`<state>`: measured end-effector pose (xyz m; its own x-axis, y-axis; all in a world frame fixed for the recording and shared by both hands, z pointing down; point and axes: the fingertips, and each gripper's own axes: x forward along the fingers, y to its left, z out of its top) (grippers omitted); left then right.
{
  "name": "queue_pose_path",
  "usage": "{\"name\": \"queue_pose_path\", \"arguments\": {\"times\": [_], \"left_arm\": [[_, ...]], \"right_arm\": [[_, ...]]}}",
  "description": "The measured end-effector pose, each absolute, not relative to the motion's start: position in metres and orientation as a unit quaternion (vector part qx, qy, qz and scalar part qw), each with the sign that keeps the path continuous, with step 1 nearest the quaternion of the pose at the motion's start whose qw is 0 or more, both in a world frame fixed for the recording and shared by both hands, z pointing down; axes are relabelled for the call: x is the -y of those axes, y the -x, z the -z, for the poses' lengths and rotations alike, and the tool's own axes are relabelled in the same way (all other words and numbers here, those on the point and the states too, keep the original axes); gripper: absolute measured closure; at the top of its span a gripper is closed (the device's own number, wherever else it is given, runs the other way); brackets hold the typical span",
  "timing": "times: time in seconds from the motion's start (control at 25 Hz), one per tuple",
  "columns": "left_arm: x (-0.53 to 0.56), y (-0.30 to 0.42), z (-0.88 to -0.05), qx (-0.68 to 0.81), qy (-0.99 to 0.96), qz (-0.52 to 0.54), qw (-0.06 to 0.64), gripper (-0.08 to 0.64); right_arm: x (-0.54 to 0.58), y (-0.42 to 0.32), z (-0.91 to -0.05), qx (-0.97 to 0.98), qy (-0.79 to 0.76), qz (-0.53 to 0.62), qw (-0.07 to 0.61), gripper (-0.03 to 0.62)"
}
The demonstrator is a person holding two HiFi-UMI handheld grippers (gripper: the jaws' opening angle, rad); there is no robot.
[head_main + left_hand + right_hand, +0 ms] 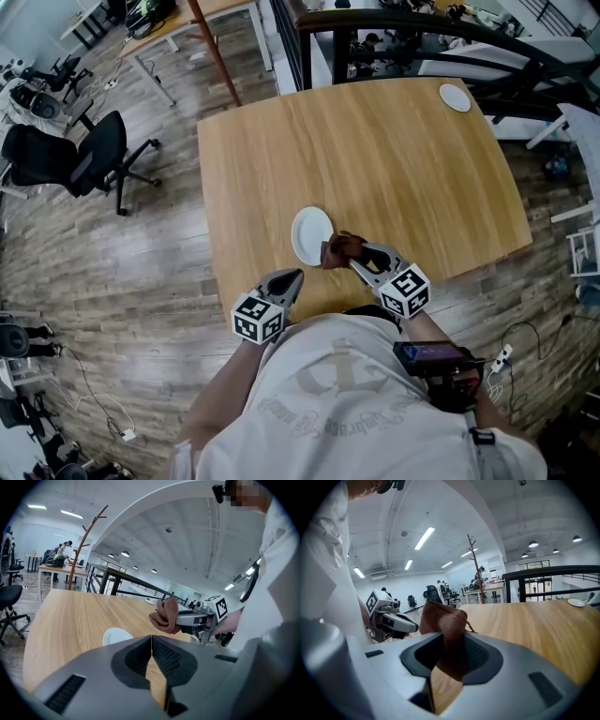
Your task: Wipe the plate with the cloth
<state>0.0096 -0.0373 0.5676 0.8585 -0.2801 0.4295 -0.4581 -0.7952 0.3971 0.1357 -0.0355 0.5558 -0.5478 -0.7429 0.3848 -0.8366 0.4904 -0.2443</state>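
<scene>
White-shirted person: lowest in the head view, a gripper in each hand.

Head view.
- Left gripper: grey, at the near edge of the light wooden tabletop, tips towards the round white plate but apart from it.
- Plate: lies flat near the tabletop's near edge.
- Right gripper: pinches the crumpled brown cloth at the plate's right rim; whether cloth and plate touch cannot be told.
- Small white dish: far right corner of the tabletop.
- Black office chair: on the floor, left.

Left gripper view.
- Jaws pressed together, nothing between them.
- Plate just beyond the jaws, slightly left.
- Cloth hangs bunched from the right gripper's tips, clear of the tabletop, right of the plate.
- Wooden coat stand: beyond the tabletop's far left.

Right gripper view.
- Jaws clamped on the cloth, which bulges out ahead of them.
- Left gripper at left, near.
</scene>
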Motion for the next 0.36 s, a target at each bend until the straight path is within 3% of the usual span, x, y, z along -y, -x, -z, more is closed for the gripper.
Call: {"name": "queue_pose_path", "arguments": {"times": [0.36], "left_arm": [[0.039, 0.007, -0.561, 0.19, -0.934, -0.172, 0.25, 0.546]], "right_arm": [[0.037, -0.118, -0.55, 0.852, -0.469, -0.202, 0.119, 0.466]]}}
